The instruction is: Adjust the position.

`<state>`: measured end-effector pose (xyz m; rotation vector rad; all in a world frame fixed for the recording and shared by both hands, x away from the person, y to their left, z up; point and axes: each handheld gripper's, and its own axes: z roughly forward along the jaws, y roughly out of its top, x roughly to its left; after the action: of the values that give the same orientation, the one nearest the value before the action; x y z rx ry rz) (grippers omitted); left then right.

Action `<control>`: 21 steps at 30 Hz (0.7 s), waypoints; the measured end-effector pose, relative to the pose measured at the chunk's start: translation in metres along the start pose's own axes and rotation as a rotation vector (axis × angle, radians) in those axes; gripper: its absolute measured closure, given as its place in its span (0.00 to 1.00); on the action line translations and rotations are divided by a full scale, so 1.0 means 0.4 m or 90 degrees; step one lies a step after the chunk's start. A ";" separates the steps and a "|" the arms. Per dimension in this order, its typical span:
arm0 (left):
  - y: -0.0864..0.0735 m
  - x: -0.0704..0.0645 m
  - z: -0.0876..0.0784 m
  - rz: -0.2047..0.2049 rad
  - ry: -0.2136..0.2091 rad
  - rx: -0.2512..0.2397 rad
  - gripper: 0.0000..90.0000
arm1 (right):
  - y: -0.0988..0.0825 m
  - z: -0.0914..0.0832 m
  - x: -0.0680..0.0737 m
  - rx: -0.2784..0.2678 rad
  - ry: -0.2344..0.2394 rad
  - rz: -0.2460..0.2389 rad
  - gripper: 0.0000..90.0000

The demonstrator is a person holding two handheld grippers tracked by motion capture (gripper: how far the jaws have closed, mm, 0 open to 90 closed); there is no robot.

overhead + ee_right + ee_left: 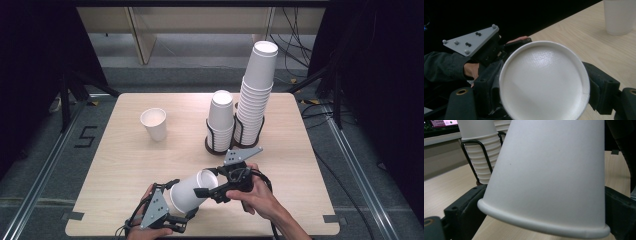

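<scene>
A white paper cup (190,192) is held tilted just above the front of the table, with a gripper at each end. My left gripper (181,202) grips the wide end: in the left gripper view the rolled rim of the cup (544,195) sits between the two black jaws of the left gripper (542,207), which press on both sides. My right gripper (206,181) clamps the narrow end. The right gripper view faces the cup's round recessed base (544,82), with the right gripper (544,85) closed on either side of it.
One white cup (154,123) stands upright at the left middle of the wooden table (125,165). Behind my grippers, two black wire holders carry cup stacks, a short one (220,117) and a tall one (256,95). Dark stands and cables surround the table.
</scene>
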<state>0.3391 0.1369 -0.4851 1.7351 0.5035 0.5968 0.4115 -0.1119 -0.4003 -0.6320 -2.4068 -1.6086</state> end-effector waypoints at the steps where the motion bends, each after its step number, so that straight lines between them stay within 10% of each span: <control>1: 0.001 0.000 0.000 0.001 -0.002 0.001 0.04 | 0.002 0.000 -0.002 -0.001 0.003 -0.008 0.28; 16: 0.007 0.010 -0.005 0.005 -0.017 0.036 0.12 | -0.002 -0.007 -0.012 0.013 -0.007 0.010 0.24; 21: 0.006 0.014 -0.004 0.014 -0.019 0.071 0.13 | 0.006 -0.012 -0.012 0.030 -0.051 -0.065 0.20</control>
<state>0.3425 0.1411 -0.4817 1.8541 0.5054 0.5675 0.4162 -0.1167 -0.3982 -0.5853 -2.5659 -1.5871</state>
